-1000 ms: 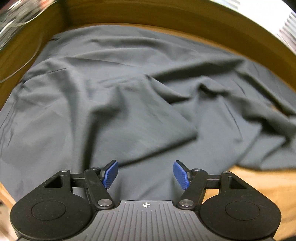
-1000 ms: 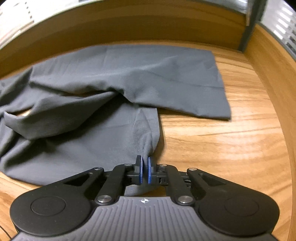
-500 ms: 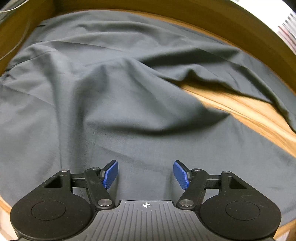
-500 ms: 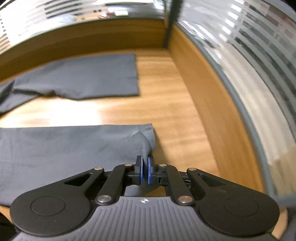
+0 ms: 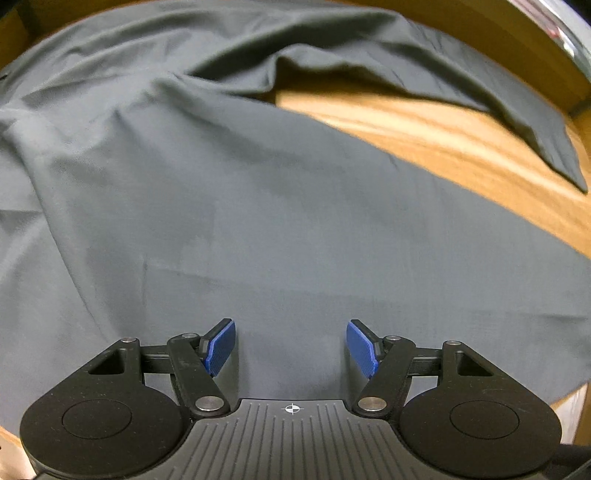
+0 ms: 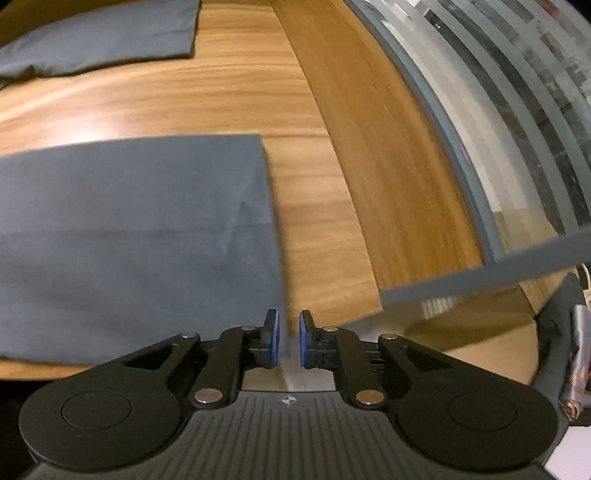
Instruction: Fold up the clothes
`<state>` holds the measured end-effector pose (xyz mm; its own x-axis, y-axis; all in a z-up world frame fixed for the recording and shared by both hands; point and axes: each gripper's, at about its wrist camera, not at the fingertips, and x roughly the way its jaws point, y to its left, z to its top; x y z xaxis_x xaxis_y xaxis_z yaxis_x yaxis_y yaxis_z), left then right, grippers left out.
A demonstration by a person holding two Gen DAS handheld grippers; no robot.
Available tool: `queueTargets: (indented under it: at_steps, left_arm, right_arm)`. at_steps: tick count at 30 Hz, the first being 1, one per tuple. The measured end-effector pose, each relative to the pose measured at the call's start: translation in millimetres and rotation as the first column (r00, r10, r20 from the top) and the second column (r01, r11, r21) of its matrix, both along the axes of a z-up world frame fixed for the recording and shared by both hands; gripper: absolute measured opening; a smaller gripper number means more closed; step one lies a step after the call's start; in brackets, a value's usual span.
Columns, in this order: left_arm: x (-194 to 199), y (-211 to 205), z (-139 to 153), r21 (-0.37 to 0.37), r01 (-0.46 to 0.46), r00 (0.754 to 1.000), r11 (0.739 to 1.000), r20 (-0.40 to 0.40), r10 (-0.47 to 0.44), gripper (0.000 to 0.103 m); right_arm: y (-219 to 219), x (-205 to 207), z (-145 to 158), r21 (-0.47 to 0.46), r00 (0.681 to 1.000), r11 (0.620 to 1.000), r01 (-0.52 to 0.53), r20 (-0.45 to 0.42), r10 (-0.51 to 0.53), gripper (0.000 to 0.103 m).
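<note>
I find the dark grey fabric trousers spread over the light wooden tabletop, filling most of the left wrist view. One leg lies flat at centre left of the right wrist view; the other leg rests apart in the upper left. My left gripper hangs over the cloth, jaws wide and holding nothing. My right gripper is opening at the near leg's hem corner; I see no cloth between its pads. Judgement: the garment is laid out, wrinkles remain in the upper left, and no fold is yet made.
</note>
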<state>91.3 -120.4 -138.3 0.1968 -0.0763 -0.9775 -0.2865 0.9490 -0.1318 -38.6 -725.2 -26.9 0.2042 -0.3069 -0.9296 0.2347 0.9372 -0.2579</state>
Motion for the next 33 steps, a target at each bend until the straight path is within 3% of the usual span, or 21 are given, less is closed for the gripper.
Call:
queueTargets:
  at_steps: [4, 8, 11, 17, 22, 33]
  left_arm:
    - [0, -13, -3, 0.018, 0.041, 0.999, 0.999, -0.021, -0.041, 0.069]
    - [2, -19, 2, 0.037, 0.043, 0.999, 0.998, -0.003, -0.043, 0.069]
    - [4, -18, 8, 0.037, -0.002, 1.000, 0.999, 0.021, 0.001, 0.070]
    - [5, -8, 14, 0.023, -0.150, 0.987, 0.988, 0.064, 0.149, 0.070]
    - [5, 2, 17, 0.052, -0.232, 0.969, 0.971, 0.095, 0.227, 0.070]
    - [22, 42, 24, 0.068, -0.422, 0.900, 0.904, 0.151, 0.408, 0.070]
  right_arm:
    - [-1, 1, 7, 0.023, 0.999, 1.000, 0.001, 0.053, -0.002, 0.022]
    - [0, 28, 10, 0.076, 0.993, 0.997, -0.019, 0.114, 0.010, 0.027]
    - [0, 55, 13, 0.144, 0.985, 0.989, -0.025, 0.173, 0.000, 0.035]
    - [-2, 126, 13, 0.287, 0.960, 0.958, -0.001, 0.267, -0.079, 0.036]
    - [3, 184, 3, 0.326, 0.954, 0.945, -0.001, 0.285, -0.097, 0.049]
    - [18, 299, -46, 0.279, 0.962, 0.958, 0.065, 0.239, -0.135, 0.057]
